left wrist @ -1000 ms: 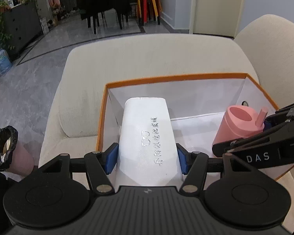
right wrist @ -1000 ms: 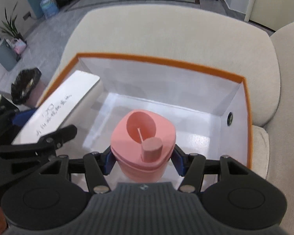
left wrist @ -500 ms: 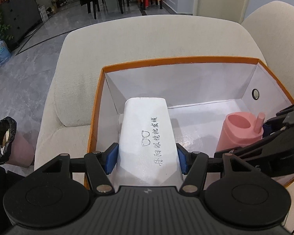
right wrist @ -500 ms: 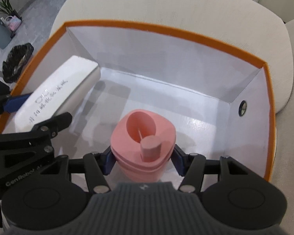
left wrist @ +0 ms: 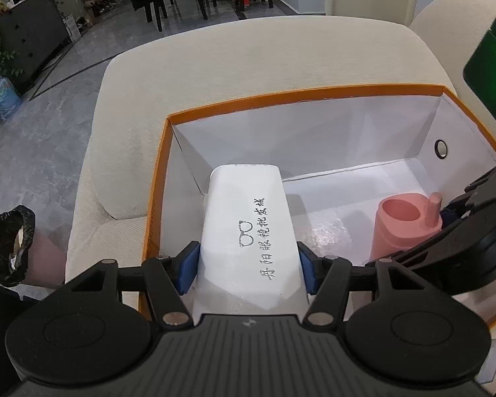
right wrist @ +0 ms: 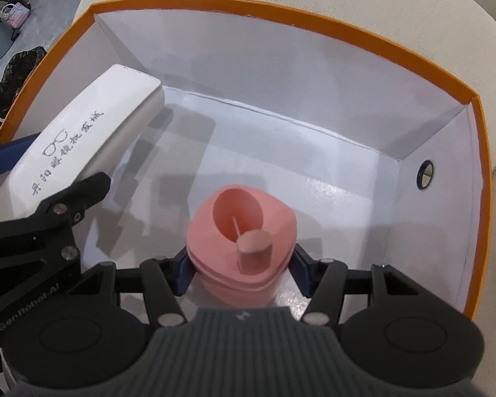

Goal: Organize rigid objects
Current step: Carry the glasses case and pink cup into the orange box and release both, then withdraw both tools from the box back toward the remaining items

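Two wrist views, both close over one box.
We see the left looking obliquely down, the right almost straight down; both share the orange-rimmed box (left wrist: 301, 94) (right wrist: 314, 21) interior.

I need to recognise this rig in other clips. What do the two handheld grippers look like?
Both the left gripper and right gripper are matte black, with ribbed bodies, round side discs, silver rivets and blue pads. The left one carries white lettering.

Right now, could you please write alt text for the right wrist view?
The right gripper clamps a pink bottle upright inside an orange-edged white box on a cream cushion. At left, the left gripper holds a white glasses case.
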Tool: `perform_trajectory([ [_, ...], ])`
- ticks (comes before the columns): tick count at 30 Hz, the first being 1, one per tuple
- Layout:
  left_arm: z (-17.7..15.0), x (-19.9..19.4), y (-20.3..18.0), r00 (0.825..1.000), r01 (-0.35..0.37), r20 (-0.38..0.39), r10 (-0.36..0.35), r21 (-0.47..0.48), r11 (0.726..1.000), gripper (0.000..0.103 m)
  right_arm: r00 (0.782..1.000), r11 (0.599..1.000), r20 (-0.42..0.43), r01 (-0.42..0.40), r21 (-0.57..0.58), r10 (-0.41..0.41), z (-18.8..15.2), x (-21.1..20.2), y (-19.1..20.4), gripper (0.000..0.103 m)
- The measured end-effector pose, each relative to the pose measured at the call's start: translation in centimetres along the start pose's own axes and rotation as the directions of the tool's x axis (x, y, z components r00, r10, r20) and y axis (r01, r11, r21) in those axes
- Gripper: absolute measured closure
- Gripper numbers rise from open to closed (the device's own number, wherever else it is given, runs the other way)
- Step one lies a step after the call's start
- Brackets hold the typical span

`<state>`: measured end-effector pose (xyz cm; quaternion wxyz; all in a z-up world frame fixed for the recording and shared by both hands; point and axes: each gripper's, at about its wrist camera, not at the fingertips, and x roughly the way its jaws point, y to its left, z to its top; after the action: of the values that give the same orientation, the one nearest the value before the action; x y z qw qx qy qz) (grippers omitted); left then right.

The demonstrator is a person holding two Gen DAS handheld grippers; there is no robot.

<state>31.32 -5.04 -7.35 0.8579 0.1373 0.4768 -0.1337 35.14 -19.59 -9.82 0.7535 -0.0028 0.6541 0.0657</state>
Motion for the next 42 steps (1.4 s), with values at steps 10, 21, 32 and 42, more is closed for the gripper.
perform_trajectory([
  [10, 0.4, -0.6, 0.8, 1.0, -0.001, 0.031, 0.002, -0.048, 0.999, 0.022, 0.999, 0.999, 0.037, 0.025, 0.026, -0.026, 0.1, -1.3, -0.3, 0.028],
  [21, 1.2, -3.8, 0.6, 0.985, -0.123, 0.119, 0.122, -0.001, 0.992, 0.021, 0.993, 0.998, 0.111, 0.031, 0.046, -0.036, -0.6, -4.8, -0.2, 0.027],
  [32, 1.4, -10.5, -0.7, 0.948, -0.197, 0.26, 0.186, 0.017, 0.98, 0.015, 0.967, 0.997, 0.251, 0.033, 0.072, -0.051, -4.4, -12.1, -0.3, 0.027],
  [42, -3.7, -17.3, -2.3, 0.934, -0.158, 0.327, 0.146, 0.008, 0.987, 0.014, 0.909, 0.996, 0.413, 0.028, 0.083, -0.06, -13.0, -19.2, 0.0, 0.026],
])
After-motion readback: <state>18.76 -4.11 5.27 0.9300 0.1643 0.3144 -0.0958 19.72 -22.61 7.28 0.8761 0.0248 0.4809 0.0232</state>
